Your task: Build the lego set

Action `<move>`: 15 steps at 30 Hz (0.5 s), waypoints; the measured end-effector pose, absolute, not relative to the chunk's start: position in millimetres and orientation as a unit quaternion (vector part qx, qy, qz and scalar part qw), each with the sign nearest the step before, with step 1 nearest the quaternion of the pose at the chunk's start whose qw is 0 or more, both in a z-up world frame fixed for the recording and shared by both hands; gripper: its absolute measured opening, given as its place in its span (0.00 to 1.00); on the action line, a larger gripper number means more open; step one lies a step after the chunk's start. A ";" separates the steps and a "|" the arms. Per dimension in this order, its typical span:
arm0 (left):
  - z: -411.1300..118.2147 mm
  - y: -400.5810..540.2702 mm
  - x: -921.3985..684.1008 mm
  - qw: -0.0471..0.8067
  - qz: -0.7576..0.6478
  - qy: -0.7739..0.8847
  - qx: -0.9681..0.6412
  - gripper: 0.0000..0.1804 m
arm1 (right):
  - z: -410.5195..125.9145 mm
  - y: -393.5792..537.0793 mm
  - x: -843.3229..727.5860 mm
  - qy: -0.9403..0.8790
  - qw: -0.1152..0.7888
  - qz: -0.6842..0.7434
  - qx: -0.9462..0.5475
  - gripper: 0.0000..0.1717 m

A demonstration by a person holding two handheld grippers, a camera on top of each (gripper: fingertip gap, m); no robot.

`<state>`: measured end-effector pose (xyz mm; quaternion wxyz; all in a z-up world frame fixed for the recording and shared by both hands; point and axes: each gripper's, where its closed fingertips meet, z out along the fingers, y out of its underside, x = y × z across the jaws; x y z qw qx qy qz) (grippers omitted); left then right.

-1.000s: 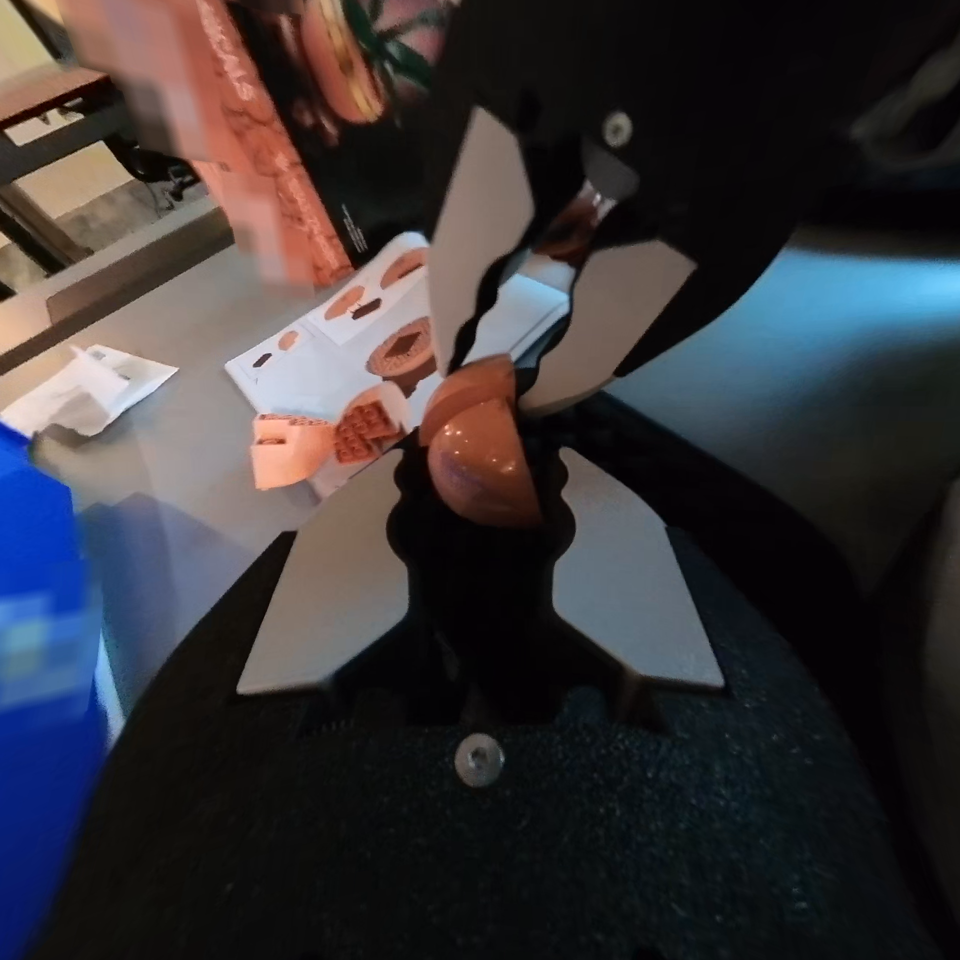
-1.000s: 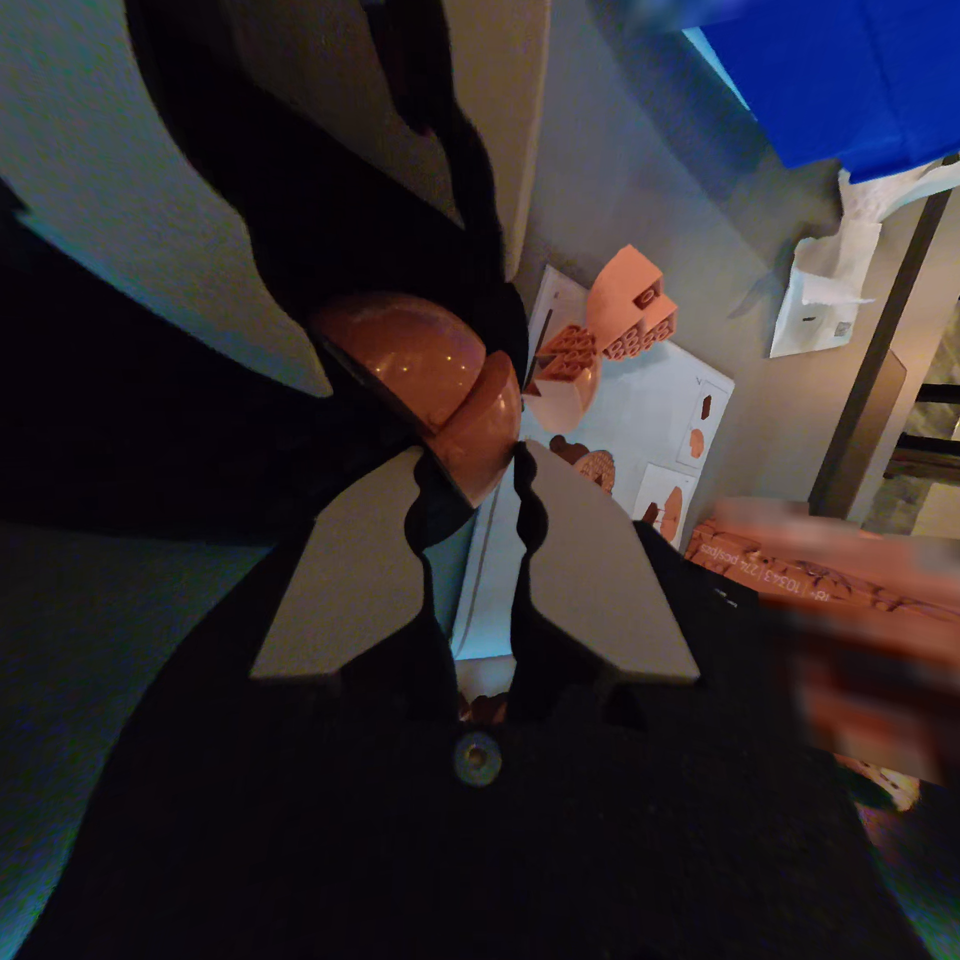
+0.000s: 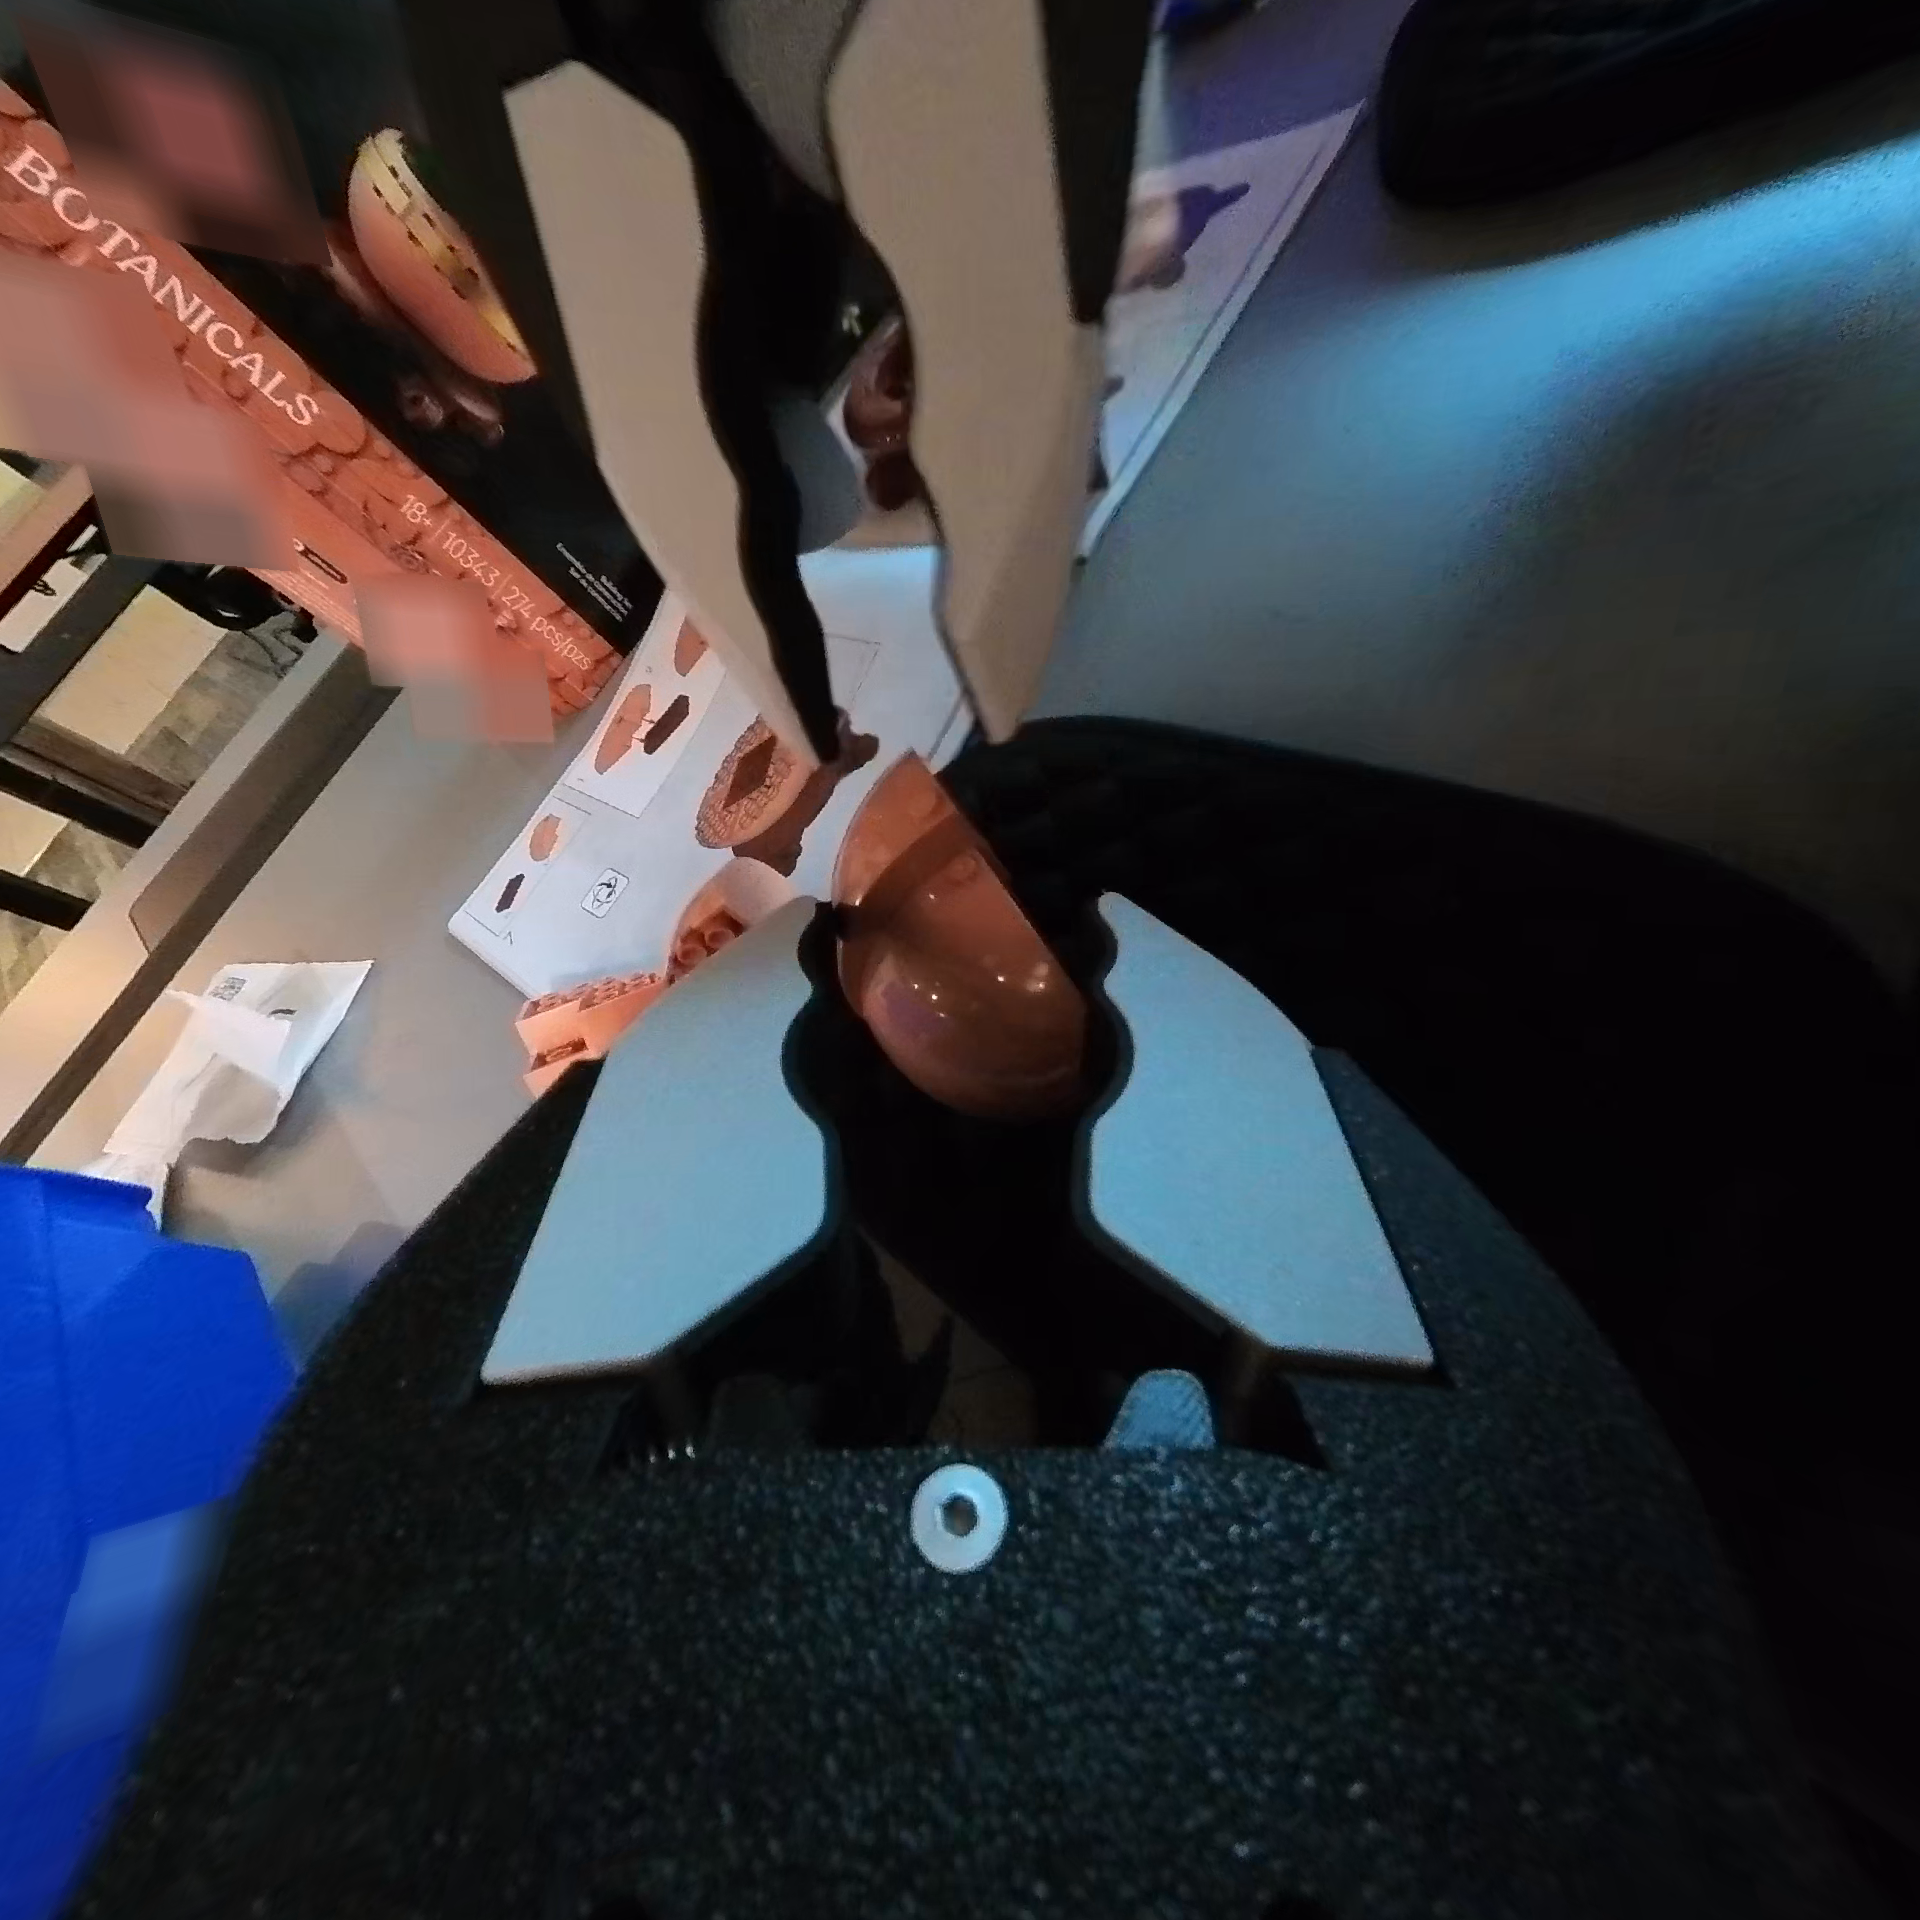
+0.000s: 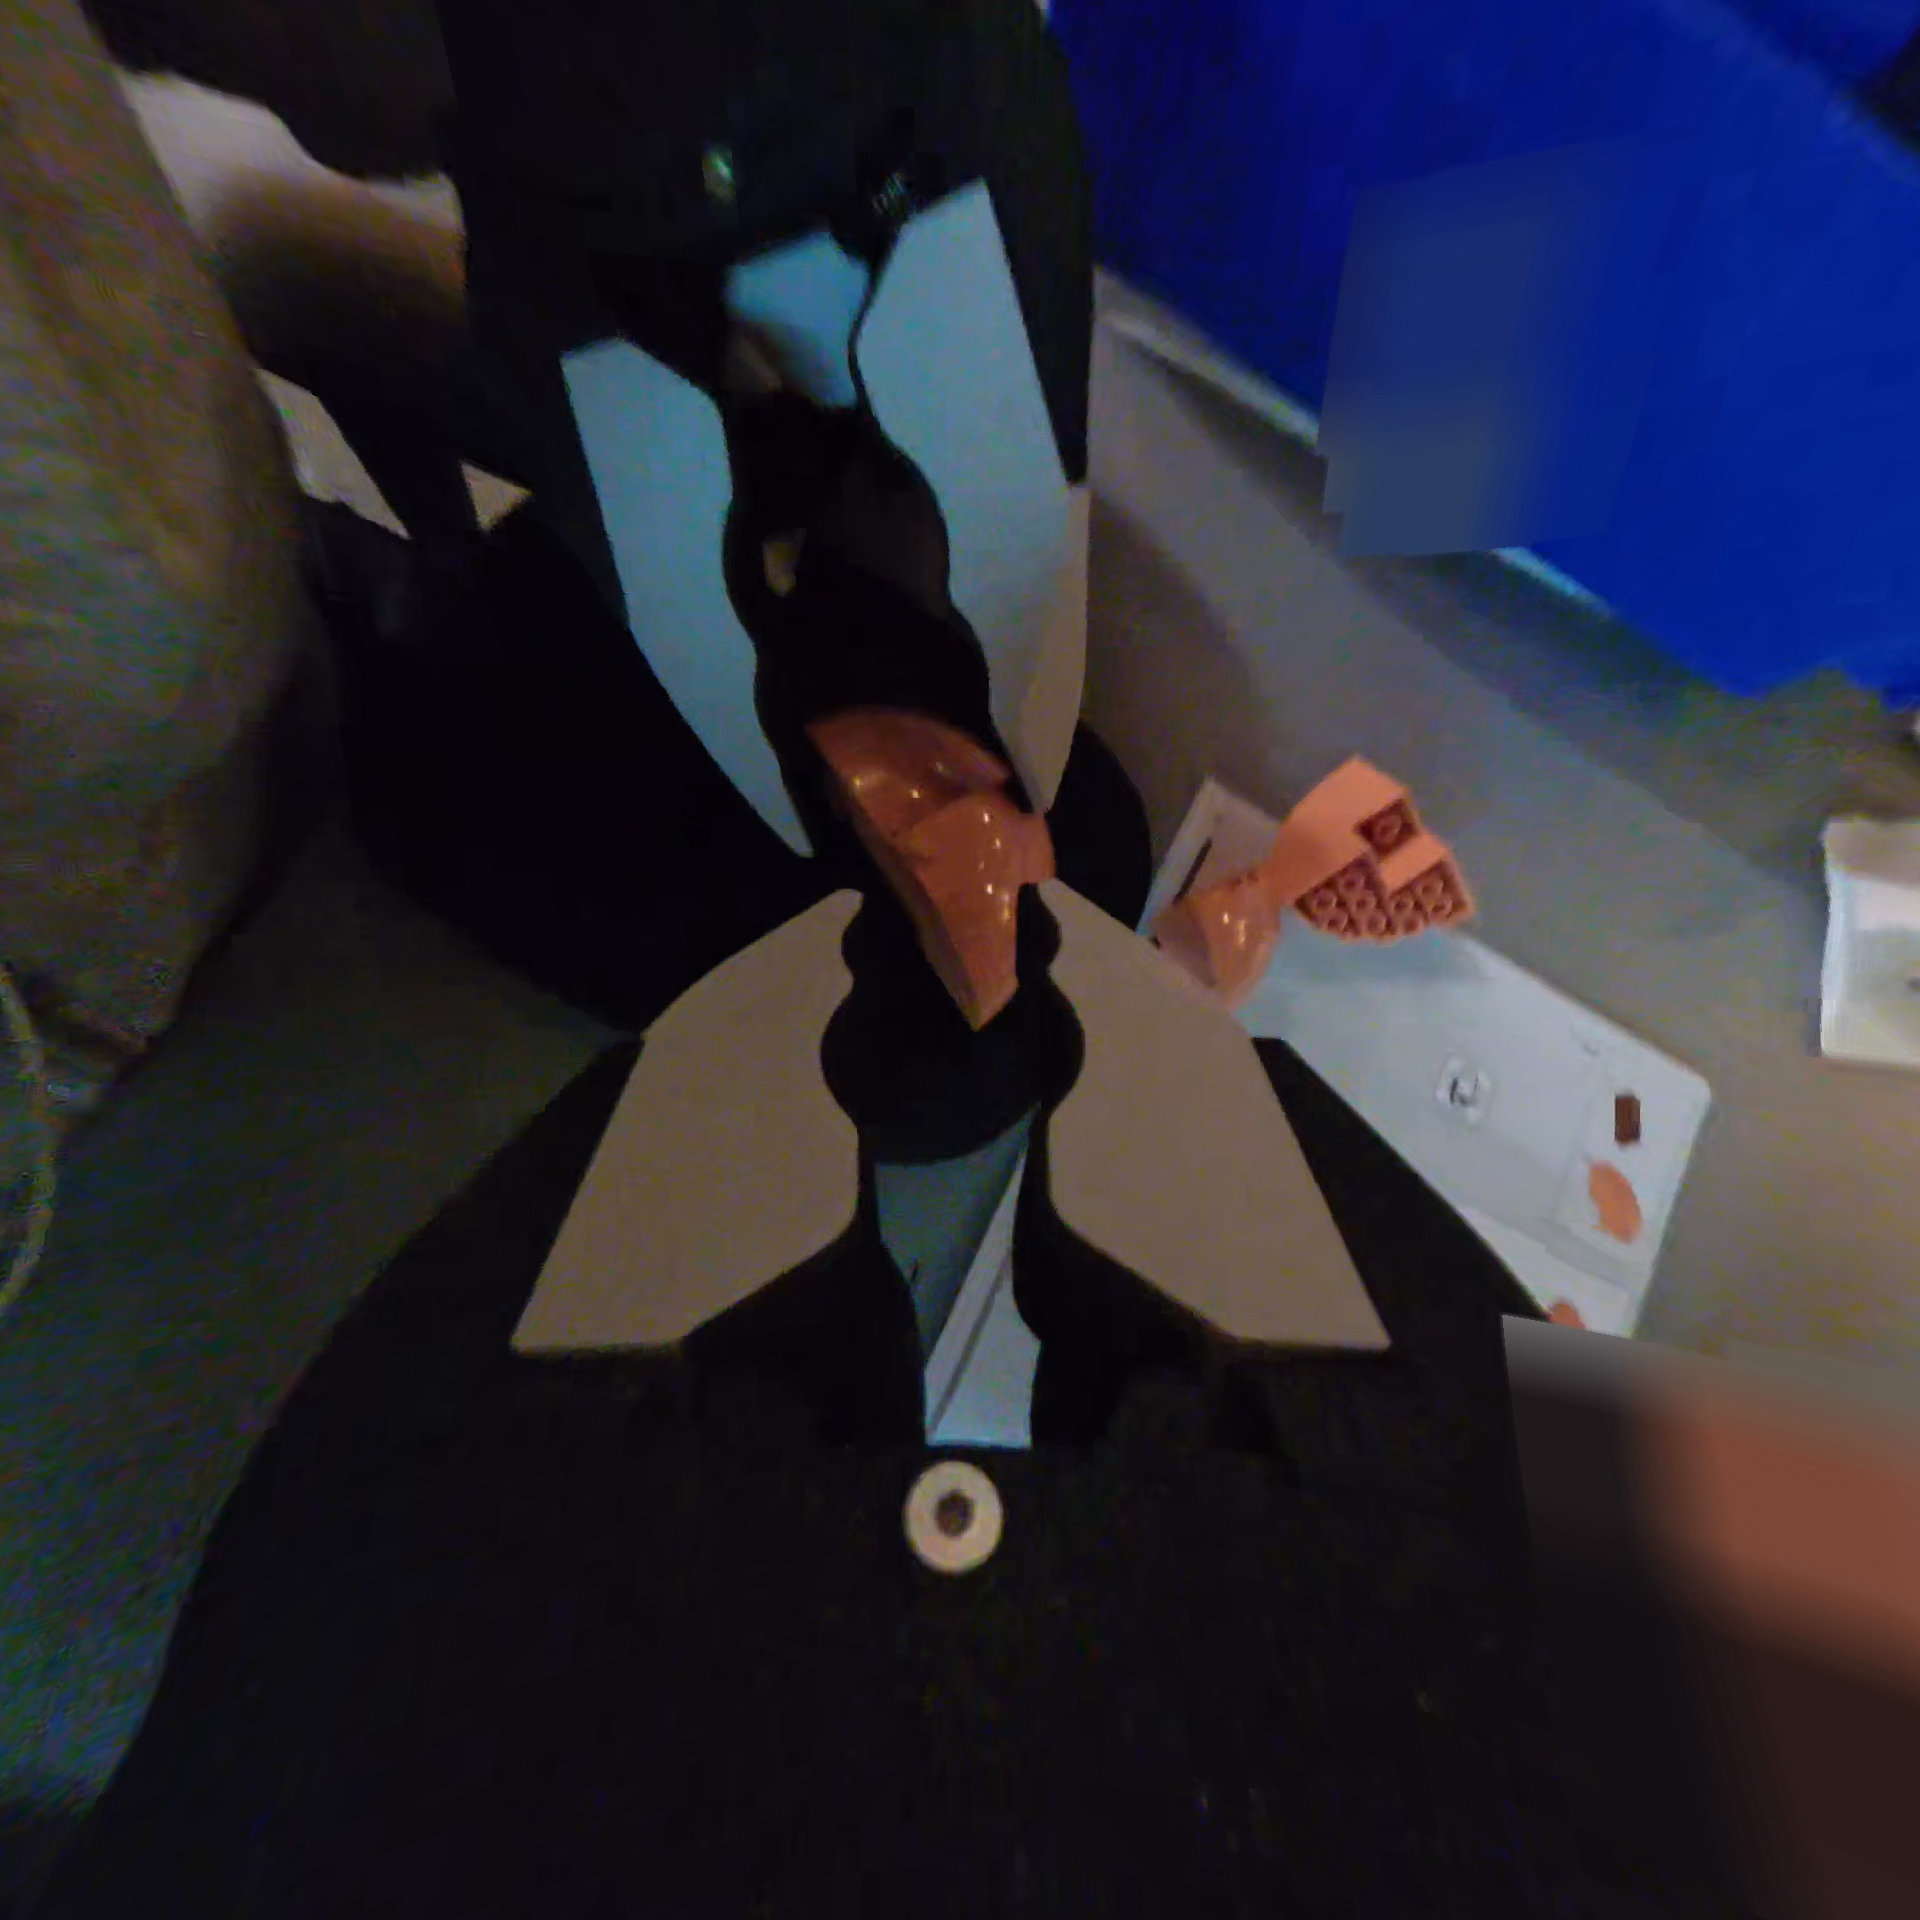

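Note:
My left gripper (image 3: pixel 954 914) is shut on a glossy brown dome piece (image 3: pixel 966 997) and holds it above the grey table (image 3: pixel 343 935). A second brown curved shell piece (image 3: pixel 894 821) sits against the dome's far end. My right gripper (image 4: pixel 951 899) faces the left one tip to tip and is shut on that curved piece (image 4: pixel 966 904). In the left wrist view the right gripper (image 3: pixel 909 732) comes down from the top. In the right wrist view the left gripper (image 4: pixel 920 821) comes from the top with the dome (image 4: pixel 894 764) between its fingers.
An open instruction booklet (image 3: pixel 644 831) lies on the table with a pink brick assembly (image 4: pixel 1371 873) on it. An orange and black box (image 3: pixel 364 416) stands behind it. A blue bin (image 4: pixel 1558 260) and a torn white paper bag (image 3: pixel 239 1039) are nearby. My left and right fingertips are right by each other.
Both grippers have turned while staying tip to tip on the brown pieces. The two pairs of fingers have each closed in a little. The pieces stay in the grasps.

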<state>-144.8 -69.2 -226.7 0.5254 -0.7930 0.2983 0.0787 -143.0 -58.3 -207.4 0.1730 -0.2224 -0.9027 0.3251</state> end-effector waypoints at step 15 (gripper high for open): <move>-238.9 -87.4 -159.4 0.481 0.054 0.167 -0.859 0.22 | -216.4 -67.7 -150.7 -0.906 0.211 0.336 -0.149 0.08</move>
